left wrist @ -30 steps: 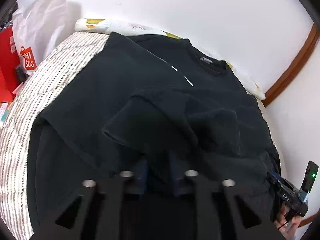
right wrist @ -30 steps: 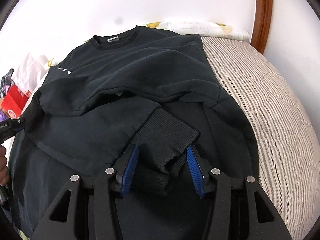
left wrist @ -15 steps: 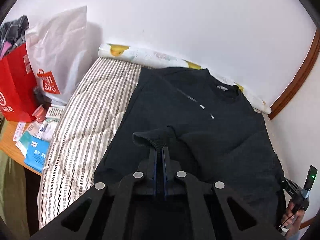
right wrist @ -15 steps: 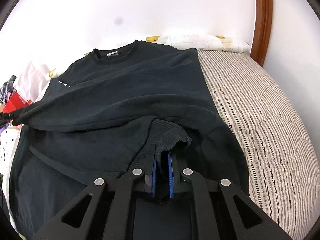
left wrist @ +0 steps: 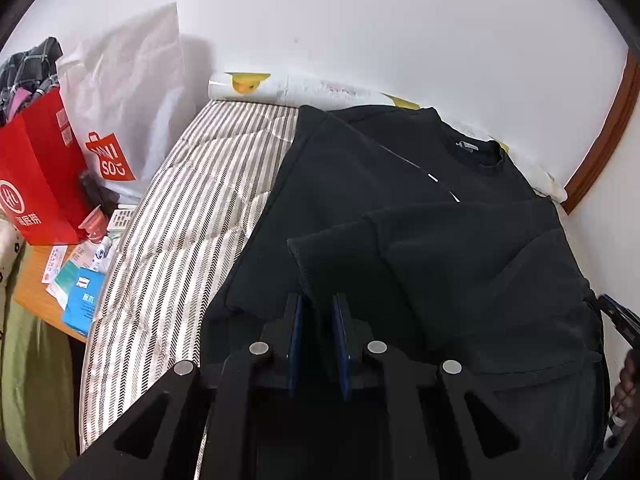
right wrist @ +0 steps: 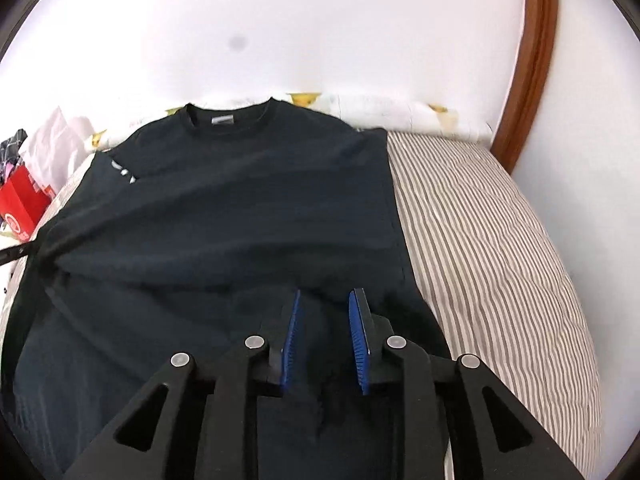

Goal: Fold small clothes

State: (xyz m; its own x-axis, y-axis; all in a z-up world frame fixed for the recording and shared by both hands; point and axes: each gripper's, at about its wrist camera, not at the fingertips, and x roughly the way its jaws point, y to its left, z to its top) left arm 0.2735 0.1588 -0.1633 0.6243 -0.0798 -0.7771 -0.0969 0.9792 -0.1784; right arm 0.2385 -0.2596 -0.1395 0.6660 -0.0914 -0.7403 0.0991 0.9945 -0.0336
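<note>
Both sleeves folded across the sweatshirt (right wrist: 224, 208); left gripper (left wrist: 319, 312) and right gripper (right wrist: 325, 312) jaws opening, narrow gap, letting go (hem nearest, collar far end).

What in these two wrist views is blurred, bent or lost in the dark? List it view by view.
Left wrist view: sharp; fisheye bows the wooden trim; the black sweatshirt swallows fold detail; a soft shadow falls behind the white bag.
Right wrist view: softer; the wall is overexposed; the striped mattress curves; the sweatshirt's neck label smears.
</note>
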